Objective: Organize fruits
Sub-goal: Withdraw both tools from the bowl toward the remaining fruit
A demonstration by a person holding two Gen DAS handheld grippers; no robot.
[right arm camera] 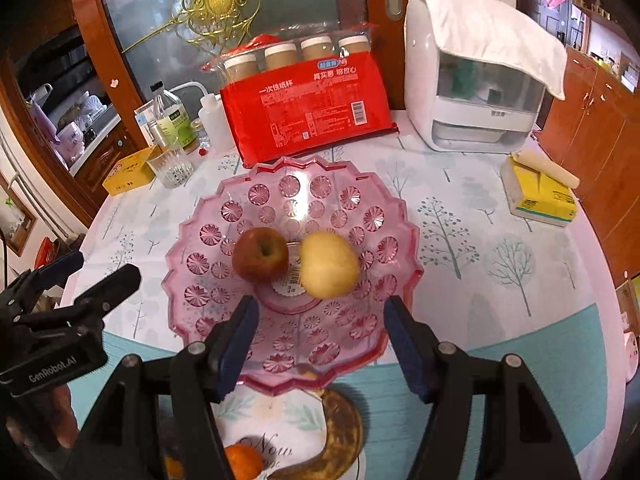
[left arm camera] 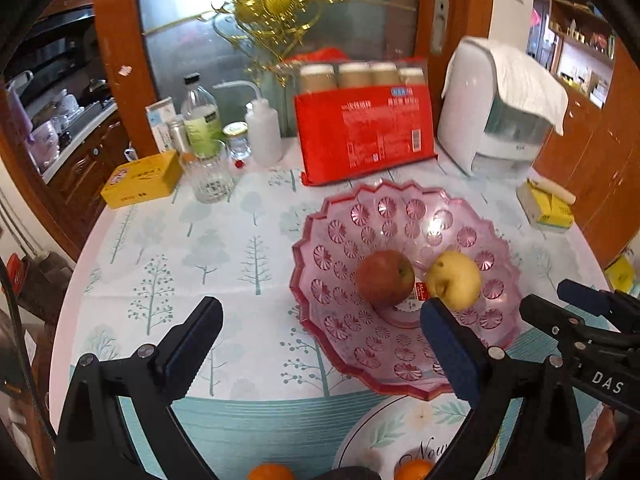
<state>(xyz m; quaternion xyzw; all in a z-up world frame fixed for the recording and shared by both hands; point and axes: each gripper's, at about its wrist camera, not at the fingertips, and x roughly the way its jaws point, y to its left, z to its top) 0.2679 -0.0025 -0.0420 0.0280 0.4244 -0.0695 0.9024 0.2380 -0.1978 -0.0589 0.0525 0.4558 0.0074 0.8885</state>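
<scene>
Left gripper [left arm camera: 320, 344] jaws spread wide, nothing between them, hovering over the near-left rim of the pink bowl [left arm camera: 316, 248]. Right gripper [right arm camera: 320, 340] also released, empty, above the bowl's near edge. Red apple [right arm camera: 260, 258] and yellow pear [right arm camera: 328, 264] sit side by side at bowl centre, just touching. Outside the bowl, near table edge: orange [right arm camera: 242, 460] and browned banana [right arm camera: 340, 432] on a printed placemat [right arm camera: 272, 408].
</scene>
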